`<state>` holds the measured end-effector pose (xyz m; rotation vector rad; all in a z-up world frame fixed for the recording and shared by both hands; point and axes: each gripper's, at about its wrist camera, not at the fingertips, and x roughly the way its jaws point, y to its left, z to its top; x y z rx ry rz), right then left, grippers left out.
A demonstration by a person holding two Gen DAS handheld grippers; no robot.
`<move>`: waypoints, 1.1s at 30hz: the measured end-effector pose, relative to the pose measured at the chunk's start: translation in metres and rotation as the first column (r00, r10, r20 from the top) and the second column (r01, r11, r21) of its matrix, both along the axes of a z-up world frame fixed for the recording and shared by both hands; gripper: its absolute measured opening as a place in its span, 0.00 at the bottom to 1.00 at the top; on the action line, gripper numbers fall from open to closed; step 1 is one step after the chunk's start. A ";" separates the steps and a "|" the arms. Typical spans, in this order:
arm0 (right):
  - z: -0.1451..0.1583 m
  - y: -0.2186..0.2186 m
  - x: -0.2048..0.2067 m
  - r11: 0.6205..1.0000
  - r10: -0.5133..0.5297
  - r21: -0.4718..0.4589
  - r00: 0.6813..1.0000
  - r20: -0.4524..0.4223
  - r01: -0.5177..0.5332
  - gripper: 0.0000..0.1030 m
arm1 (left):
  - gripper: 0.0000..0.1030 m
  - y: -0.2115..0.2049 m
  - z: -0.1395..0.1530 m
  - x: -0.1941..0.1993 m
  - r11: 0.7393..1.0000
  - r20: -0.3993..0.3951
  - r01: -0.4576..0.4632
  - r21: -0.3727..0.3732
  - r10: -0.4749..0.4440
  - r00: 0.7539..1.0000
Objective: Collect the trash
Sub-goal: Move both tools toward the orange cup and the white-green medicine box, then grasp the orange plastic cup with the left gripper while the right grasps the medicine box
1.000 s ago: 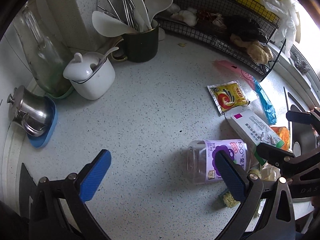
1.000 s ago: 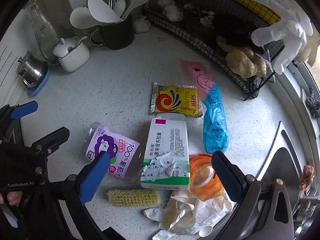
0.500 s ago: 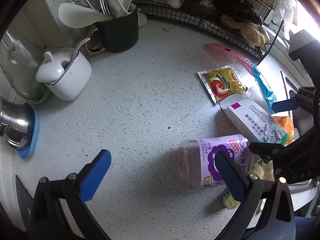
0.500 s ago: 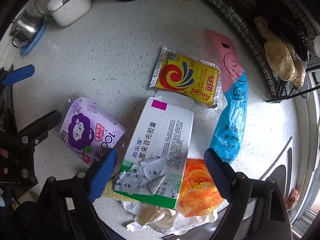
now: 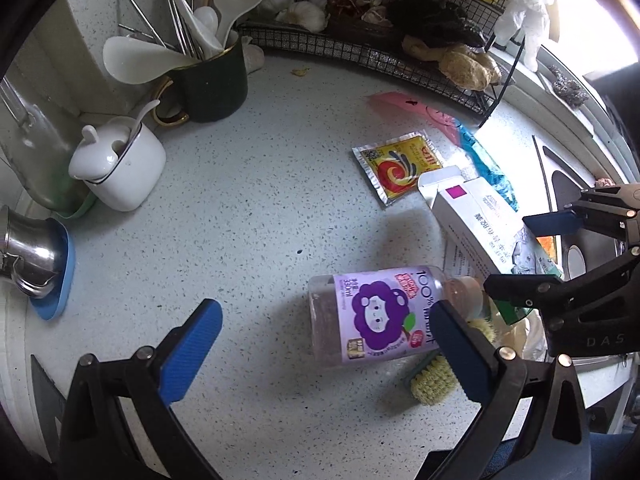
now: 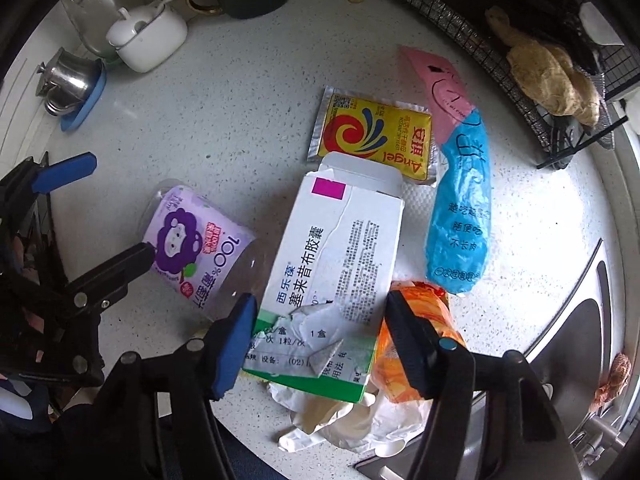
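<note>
A white medicine carton with a magenta square, black print and a green band is seen torn open at both ends, lying flat at the middle of the speckled bench. Its near end is straddled by the right tool, whose jaws have just been closing; the blue pads stand just beside the carton's two long edges, and firm pressing cannot be confirmed. At 9 o'clock of the carton one clear plastic bottle with a purple cartoon label is laid on its side. One yellow yeast sachet is found at 12 o'clock, one pink-and-blue wrapper at 2 o'clock, one orange wrapper at 5 o'clock, and crumpled white paper at 6 o'clock. A yellow-green scrubber is seen just beside the bottle.

The left tool is held apart and empty, its right pad over the bottle's neck end.

A dark green mug is filled with white spoons and metal chopsticks. One white lidded pot holds a small spoon. A black wire basket holds garlic and ginger.
</note>
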<state>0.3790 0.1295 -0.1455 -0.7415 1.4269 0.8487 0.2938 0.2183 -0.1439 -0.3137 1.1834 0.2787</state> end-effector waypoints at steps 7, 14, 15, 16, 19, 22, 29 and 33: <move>0.054 -0.048 0.005 0.984 -0.133 0.136 0.978 0.158 0.112 0.61 | 1.00 -0.030 0.025 0.003 0.998 0.043 0.063 0.009 -0.063 0.997; 0.072 -0.108 0.010 0.942 -0.312 0.199 0.925 0.218 0.271 0.61 | 1.00 -0.073 0.029 0.034 0.979 0.049 0.204 0.025 -0.205 0.977; 0.070 -0.111 0.012 0.936 -0.334 0.194 0.915 0.227 0.294 0.61 | 1.00 -0.078 0.029 0.041 0.974 0.047 0.224 0.023 -0.224 0.973; 0.071 -0.118 0.012 0.927 -0.360 0.192 0.904 0.229 0.321 0.61 | 1.00 -0.083 0.028 0.046 0.970 0.043 0.244 0.020 -0.245 0.969; 0.082 -0.139 0.009 0.900 -0.428 0.195 0.873 0.233 0.389 0.61 | 1.00 -0.098 0.022 0.066 0.950 0.035 0.312 0.010 -0.312 0.949; 0.088 -0.152 -0.001 0.868 -0.493 0.188 0.838 0.235 0.459 0.61 | 1.00 -0.116 0.012 0.081 0.924 0.012 0.381 -0.001 -0.381 0.924; 0.067 -0.187 0.004 0.793 -0.610 0.153 0.768 0.194 0.590 0.61 | 0.92 -0.154 -0.027 0.111 0.865 -0.086 0.501 0.018 -0.498 0.863; 0.054 -0.196 0.004 0.765 -0.644 0.121 0.746 0.170 0.632 0.61 | 0.85 -0.160 -0.045 0.121 0.850 -0.110 0.526 0.000 -0.523 0.845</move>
